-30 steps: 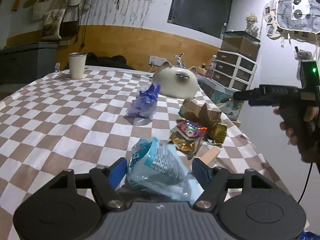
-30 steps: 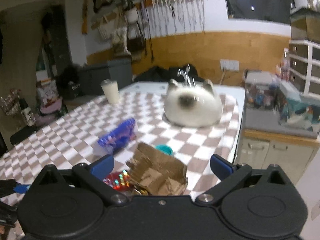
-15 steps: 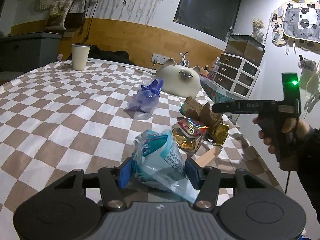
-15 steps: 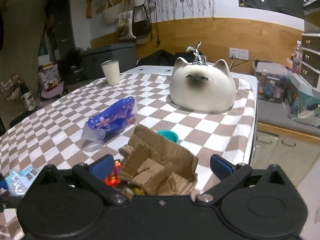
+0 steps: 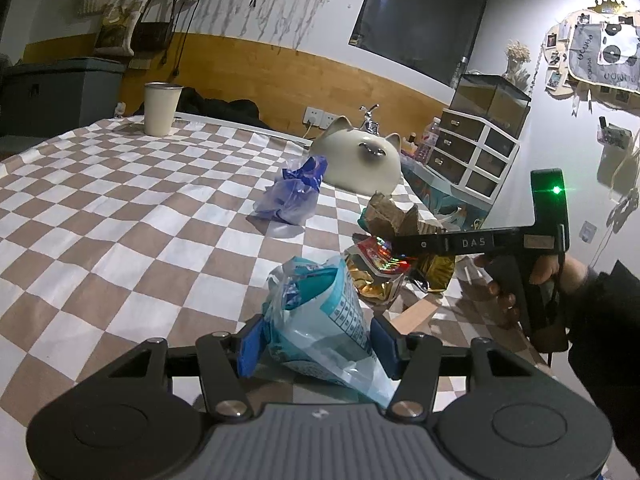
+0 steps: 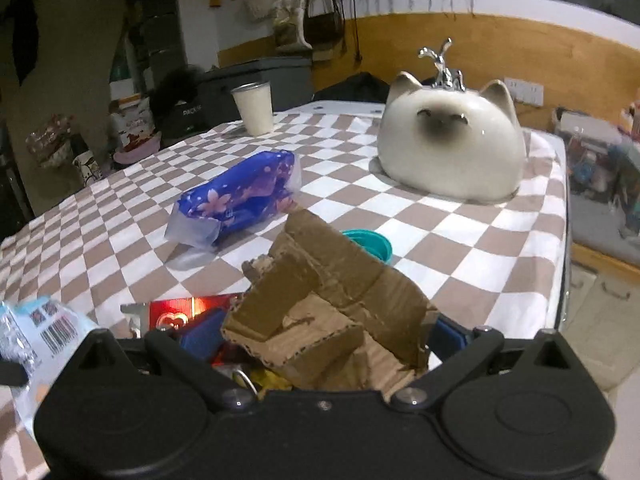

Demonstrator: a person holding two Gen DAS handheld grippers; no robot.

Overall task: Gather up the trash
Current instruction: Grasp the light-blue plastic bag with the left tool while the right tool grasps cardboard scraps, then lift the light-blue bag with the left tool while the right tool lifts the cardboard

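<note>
My left gripper [image 5: 318,344] is shut on a light blue plastic wrapper [image 5: 320,320], its blue pads pressing both sides just above the checkered tablecloth [image 5: 120,240]. To the right lies a trash pile: torn cardboard [image 5: 390,216], a red shiny wrapper [image 5: 380,256] and a gold wrapper [image 5: 372,284]. Held by a person's hand [image 5: 540,276], the right gripper [image 5: 400,245] reaches over that pile. In the right wrist view my right gripper [image 6: 324,334] stands open, its fingers wide on either side of the cardboard [image 6: 332,312]. A purple flowered bag [image 6: 236,200] lies farther off.
A cat-shaped ceramic piece [image 6: 452,152] sits at the back right, a teal lid [image 6: 370,242] just behind the cardboard. A pale cup [image 5: 160,108] stands at the far left. The table's right edge [image 6: 560,240] drops to drawers [image 5: 472,156] and boxes. A wooden strip [image 5: 416,312] lies near the pile.
My left jaws narrowed onto the light blue wrapper. The right gripper came down and forward, so the cardboard now sits between its fingers.
</note>
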